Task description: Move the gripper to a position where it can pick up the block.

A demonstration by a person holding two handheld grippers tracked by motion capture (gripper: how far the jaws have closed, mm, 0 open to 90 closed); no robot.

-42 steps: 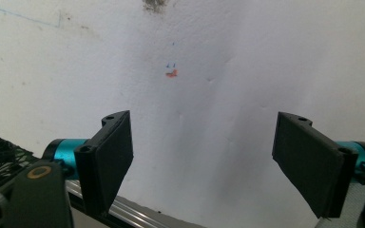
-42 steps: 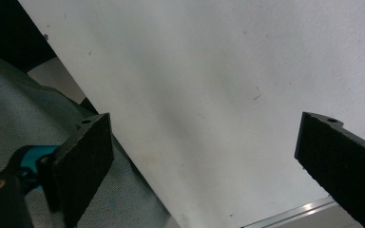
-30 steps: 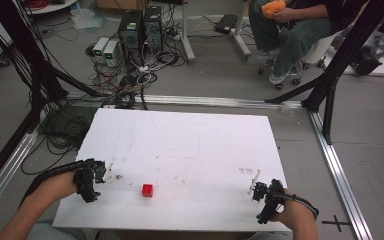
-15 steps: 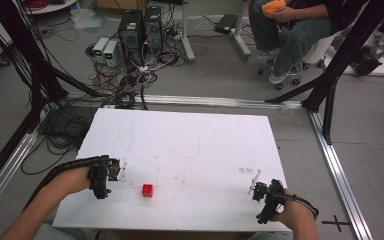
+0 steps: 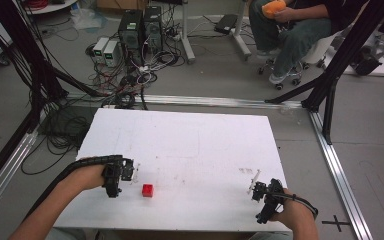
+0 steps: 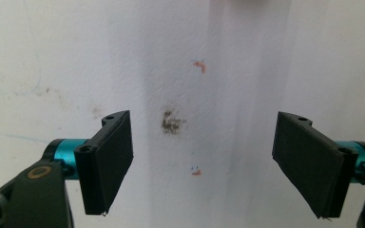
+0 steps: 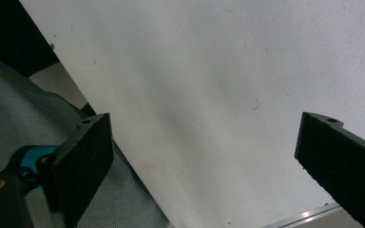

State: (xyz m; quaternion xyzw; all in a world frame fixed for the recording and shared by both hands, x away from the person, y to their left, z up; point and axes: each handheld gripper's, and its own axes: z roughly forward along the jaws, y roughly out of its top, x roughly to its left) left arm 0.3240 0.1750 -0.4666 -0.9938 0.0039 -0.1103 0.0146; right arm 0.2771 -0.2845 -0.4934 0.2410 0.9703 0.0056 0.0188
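A: Small red cube [image 5: 147, 190] sits on the white rectangular tabletop [image 5: 190, 135], toward the near edge, left of centre. Nothing touches it.

B: Left black two-jaw gripper [image 5: 130, 171]?

A: Just beside the cube, at its ten o'clock. In its own view [image 6: 202, 164] the jaws stand wide apart, holding nothing, bare stained surface between them.

B: Right black two-jaw gripper [image 5: 253, 182]?

A: Well apart from the cube, at its three o'clock, by the near right corner. Jaws spread wide in its own view [image 7: 204, 164], empty, over the table's edge.

A red cube [image 5: 147, 190] lies on a white table [image 5: 190, 145]; the pads [image 6: 109, 159] are black on teal mounts.
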